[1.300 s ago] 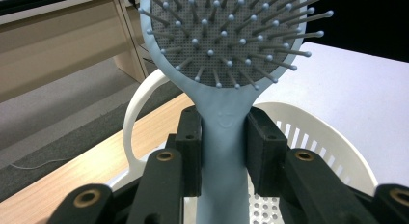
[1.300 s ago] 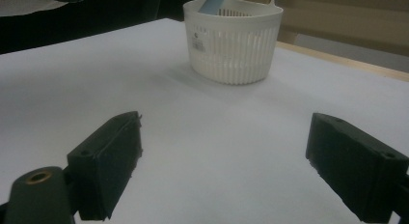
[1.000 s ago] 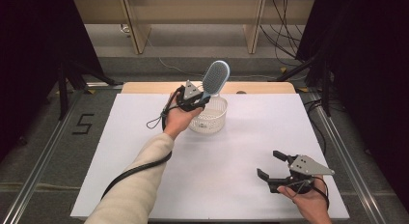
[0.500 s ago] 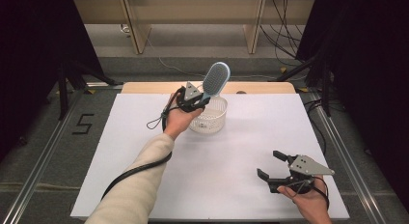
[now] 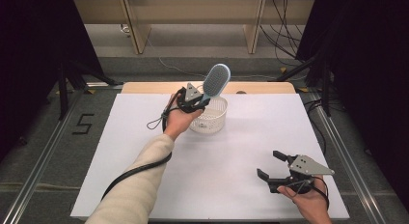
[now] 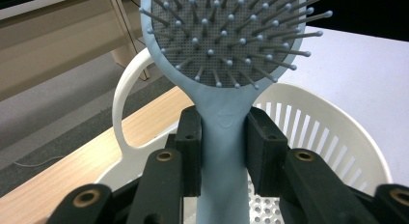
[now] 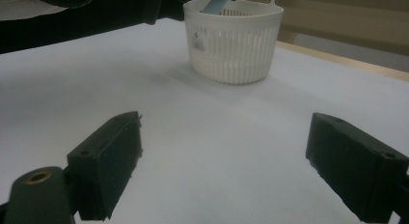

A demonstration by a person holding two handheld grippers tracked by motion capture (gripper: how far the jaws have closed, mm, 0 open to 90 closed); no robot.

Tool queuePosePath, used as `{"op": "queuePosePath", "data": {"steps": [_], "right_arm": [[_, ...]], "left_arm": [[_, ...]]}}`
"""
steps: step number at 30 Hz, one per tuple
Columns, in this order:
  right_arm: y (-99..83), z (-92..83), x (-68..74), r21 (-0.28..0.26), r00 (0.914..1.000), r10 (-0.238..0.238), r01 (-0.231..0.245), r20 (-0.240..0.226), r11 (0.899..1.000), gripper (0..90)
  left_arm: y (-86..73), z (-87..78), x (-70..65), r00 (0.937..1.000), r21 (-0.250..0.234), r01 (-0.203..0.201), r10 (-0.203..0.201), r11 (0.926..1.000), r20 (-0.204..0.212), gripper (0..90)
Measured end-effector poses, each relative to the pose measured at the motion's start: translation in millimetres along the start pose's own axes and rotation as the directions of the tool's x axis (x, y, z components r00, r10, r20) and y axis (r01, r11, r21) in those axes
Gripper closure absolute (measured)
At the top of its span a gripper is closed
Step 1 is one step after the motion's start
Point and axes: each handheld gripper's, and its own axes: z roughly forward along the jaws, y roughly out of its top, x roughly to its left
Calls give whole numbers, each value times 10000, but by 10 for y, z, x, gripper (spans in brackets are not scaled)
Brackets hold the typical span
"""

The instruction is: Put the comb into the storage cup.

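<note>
Left arm: stretched forward across the table (image 5: 120, 156), wrist raised by the basket (image 5: 210, 119).
Left gripper (image 5: 197, 101): fingers clamped on hairbrush (image 5: 215, 81) handle, head up, over basket.
Right gripper (image 5: 271, 167): low near front edge, fingers wide apart, nothing between.

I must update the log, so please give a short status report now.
Left gripper shut on hairbrush handle, over white basket. Right gripper open, holding nothing, low over table. Nothing in the way.
</note>
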Motion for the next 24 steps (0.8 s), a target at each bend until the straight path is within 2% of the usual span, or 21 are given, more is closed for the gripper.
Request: {"op": "queuePosePath", "data": {"steps": [14, 18, 20, 22, 23, 24], "right_arm": [[0, 0, -2, -1, 10000, 7, -7, 7, 10000, 132], [0, -1, -1, -1, 10000, 0, 0, 4, 10000, 132], [0, -2, -1, 0, 10000, -2, 2, 7, 10000, 131], [1, -4, -2, -9, 10000, -9, 9, 15, 10000, 132], [1, -4, -2, -9, 10000, -11, 11, 23, 10000, 132], [1, -3, -2, -4, 10000, -1, 1, 17, 10000, 131]], "left_arm": [[-46, 26, -11, 9999, 240, -147, 147, 9996, 19, 692], [-34, 31, -11, 9996, 468, -252, 247, 9986, 101, 689], [-35, 36, -17, 9992, 729, -346, 331, 9967, 212, 663], [-49, 34, -27, 9986, 1005, -526, 517, 9935, 117, 615], [-56, 37, -30, 9986, 1222, -525, 509, 9911, 164, 569], [-70, 40, -32, 9987, 1231, -481, 459, 9912, 202, 535]]}}
